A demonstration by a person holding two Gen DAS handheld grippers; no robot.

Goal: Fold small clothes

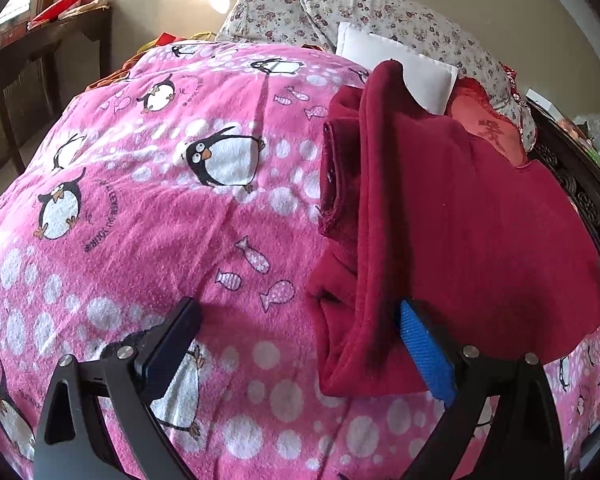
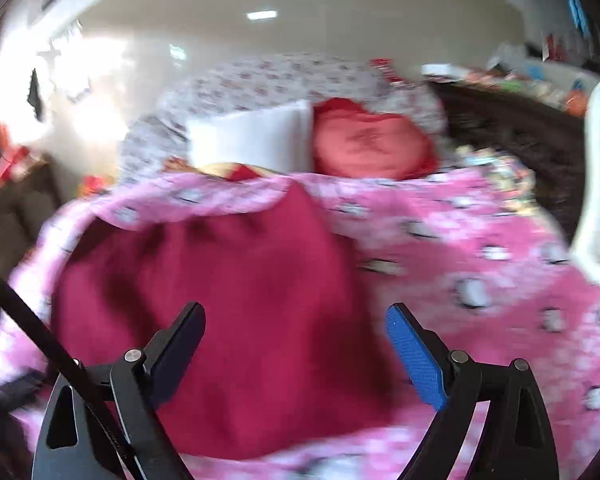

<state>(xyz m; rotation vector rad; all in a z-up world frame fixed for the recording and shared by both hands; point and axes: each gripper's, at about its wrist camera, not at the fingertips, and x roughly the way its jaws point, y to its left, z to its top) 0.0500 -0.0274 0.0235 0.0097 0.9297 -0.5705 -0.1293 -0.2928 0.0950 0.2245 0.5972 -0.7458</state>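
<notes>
A: Garment (image 1: 460,220) first: a dark red piece of clothing, lying on the pink penguin blanket (image 1: 160,200) that covers the bed. From the left wrist view we see it bunched and doubled along its left edge, with a thick rolled ridge running up the middle, so we judge the fold to be part done and not yet flat.

B: And our left hand-held gripper (image 1: 300,344)?

A: Spread wide, gripping nothing. Its blue finger touches, or nearly touches, the near edge of the ridge, while the black finger hangs over bare blanket. We take that as lining up on the loose edge.

B: In the right wrist view the garment (image 2: 228,312) fills the space ahead of our right hand-held gripper (image 2: 296,348), partly between its fingers. That one is spread too and holds no cloth. The picture is smeared, so we cannot tell whether the fingers touch the fabric.

A: So both approach the same piece from opposite sides, which suits a two-sided fold.

B: Beyond it, at the head of the bed, lie a white pillow (image 2: 252,140), a red cushion (image 2: 372,144) and flowered bedding (image 1: 380,12). A dark wooden table (image 1: 40,52) stands left of the bed.
</notes>
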